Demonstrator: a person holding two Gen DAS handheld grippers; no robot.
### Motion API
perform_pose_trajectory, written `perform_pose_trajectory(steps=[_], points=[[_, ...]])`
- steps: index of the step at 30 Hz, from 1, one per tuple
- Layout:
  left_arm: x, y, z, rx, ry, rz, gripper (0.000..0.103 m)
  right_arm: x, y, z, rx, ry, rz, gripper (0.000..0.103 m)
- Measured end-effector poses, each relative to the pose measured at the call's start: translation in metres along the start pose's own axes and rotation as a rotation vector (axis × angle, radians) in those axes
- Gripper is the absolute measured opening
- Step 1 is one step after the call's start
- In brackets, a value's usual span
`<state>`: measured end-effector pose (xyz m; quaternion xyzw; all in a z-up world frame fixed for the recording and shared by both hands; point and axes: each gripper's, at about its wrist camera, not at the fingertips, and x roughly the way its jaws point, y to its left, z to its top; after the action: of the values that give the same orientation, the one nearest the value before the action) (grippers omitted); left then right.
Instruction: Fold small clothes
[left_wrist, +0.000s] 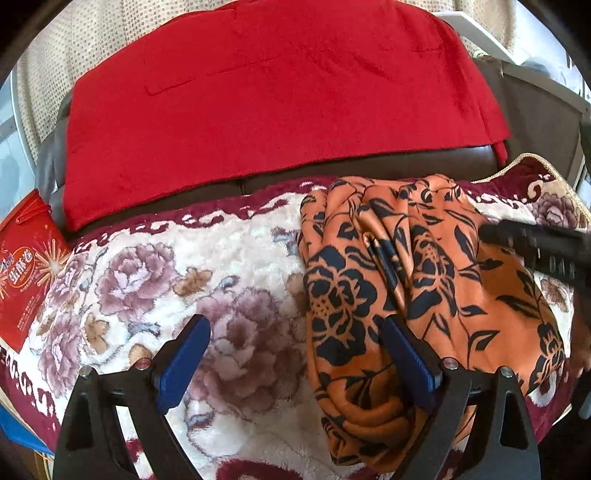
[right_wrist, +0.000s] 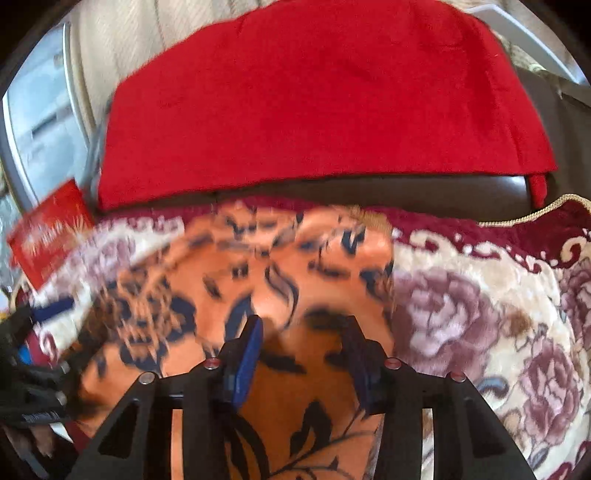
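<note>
- The left gripper (left_wrist: 295, 365) is seen spread wide, nothing between its blue pads (left_wrist: 184, 365); its right finger is just beside the garment's left edge.
- The right gripper (right_wrist: 303, 354) is held parted over the orange floral garment (left_wrist: 406, 288); contact cannot be told through blur.
- The garment lies bunched on a plush floral blanket (left_wrist: 155, 280), right of centre.
- Soft, light and limp by appearance, it is judged best taken at an outer edge.

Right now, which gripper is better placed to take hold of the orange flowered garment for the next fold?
Probably the right gripper: its open fingers sit over the orange garment. The left gripper is also open, but mostly over the floral blanket, at the garment's edge.
</note>
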<state>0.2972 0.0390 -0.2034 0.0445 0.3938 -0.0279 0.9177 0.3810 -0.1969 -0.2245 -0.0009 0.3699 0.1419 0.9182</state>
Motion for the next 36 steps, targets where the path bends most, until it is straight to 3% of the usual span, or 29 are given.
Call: perform_pose_trajectory(steps=[4, 7, 9, 16, 24, 30, 33, 36], points=[[0.005, -0.009, -0.001, 0.044, 0.007, 0.032, 0.094, 0.009, -0.001, 0.024, 0.013, 0.002, -0.006, 0.047], [0.008, -0.010, -0.003, 0.048, 0.008, 0.032, 0.094, 0.042, -0.003, 0.026, 0.071, 0.131, 0.044, 0.048], [0.008, -0.009, -0.003, 0.050, 0.009, 0.029, 0.094, 0.055, 0.000, 0.025, 0.073, 0.162, 0.016, 0.048], [0.008, -0.004, -0.005, 0.039, 0.017, 0.007, 0.095, 0.016, 0.018, 0.022, 0.063, 0.065, 0.014, 0.049], [0.011, -0.002, -0.006, 0.028, 0.025, -0.004, 0.095, -0.050, 0.034, -0.015, -0.009, -0.010, -0.024, 0.049], [0.014, -0.003, -0.010, 0.016, 0.033, -0.008, 0.099, -0.046, 0.034, -0.063, -0.036, 0.098, -0.076, 0.050], [0.016, 0.002, -0.011, -0.042, 0.044, -0.017, 0.099, -0.049, 0.040, -0.073, -0.089, 0.066, -0.107, 0.050], [0.013, 0.010, -0.009, -0.087, 0.086, -0.065, 0.099, -0.047, 0.033, -0.075, -0.049, 0.064, -0.079, 0.050]])
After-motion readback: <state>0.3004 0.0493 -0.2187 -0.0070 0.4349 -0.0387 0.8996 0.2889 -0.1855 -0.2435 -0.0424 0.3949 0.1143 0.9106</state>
